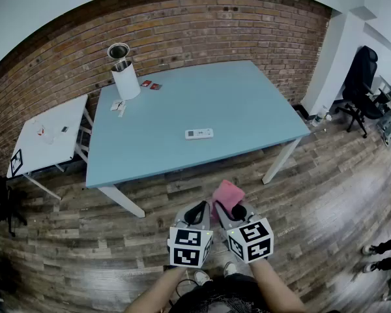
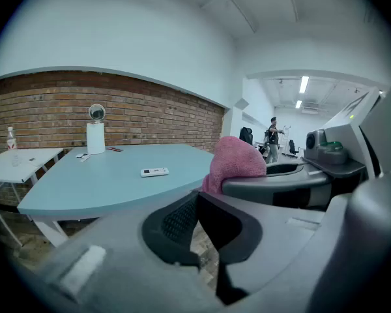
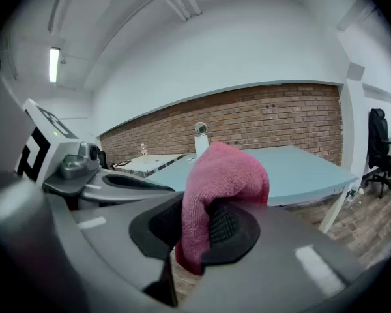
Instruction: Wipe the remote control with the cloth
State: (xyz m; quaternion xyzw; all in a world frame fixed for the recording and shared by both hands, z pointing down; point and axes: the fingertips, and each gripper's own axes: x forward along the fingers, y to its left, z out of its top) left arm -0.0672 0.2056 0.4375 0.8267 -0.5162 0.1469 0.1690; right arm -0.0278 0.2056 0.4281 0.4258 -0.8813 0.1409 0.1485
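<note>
A white remote control [image 1: 199,134] lies flat near the middle of the light blue table [image 1: 247,103]; in the left gripper view the remote [image 2: 154,171] shows small on the tabletop. Both grippers hover side by side over the wooden floor, short of the table's near edge. My right gripper [image 1: 232,209] is shut on a pink cloth [image 1: 227,195], which bulges up between its pads [image 3: 225,223] and hangs below them. The cloth [image 2: 235,163] also shows in the left gripper view. My left gripper [image 1: 199,211] is shut with nothing in it.
A white cylinder with a metal top [image 1: 123,74] stands at the table's far left, with small red items [image 1: 150,84] and papers [image 1: 118,105] nearby. A small white side table [image 1: 49,135] stands to the left. An office chair [image 1: 362,83] is at the right, a brick wall behind.
</note>
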